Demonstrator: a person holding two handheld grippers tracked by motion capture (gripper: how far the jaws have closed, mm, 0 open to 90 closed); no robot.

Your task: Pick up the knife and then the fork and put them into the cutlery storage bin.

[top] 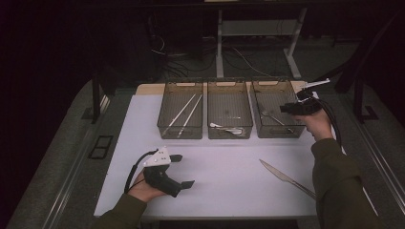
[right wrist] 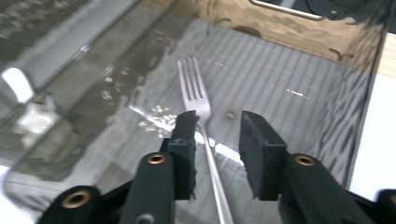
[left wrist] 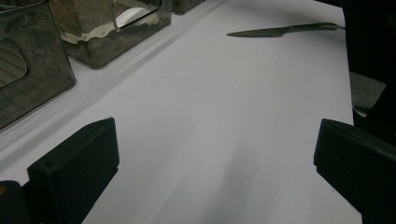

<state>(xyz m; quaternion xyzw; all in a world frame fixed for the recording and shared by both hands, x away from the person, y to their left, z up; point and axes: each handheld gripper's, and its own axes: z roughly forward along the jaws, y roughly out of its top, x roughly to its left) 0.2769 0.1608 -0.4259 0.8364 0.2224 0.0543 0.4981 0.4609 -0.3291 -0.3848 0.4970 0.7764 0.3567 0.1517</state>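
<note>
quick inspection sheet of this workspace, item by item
surface: white table top, bare around the left hand.
job's things: silver metal fork lying in the right smoky clear plastic bin; steel table knife loose on the table at front right.
clutter: two long white sticks in the left bin; white utensils in the middle bin.
grippers: right gripper over the fork, jaws apart, fork stem between them, not clamped; left gripper open, holding nothing.
cables: black cable trails from the left gripper; another from the right.
surroundings: dark room, desk legs and floor wiring behind.
</note>
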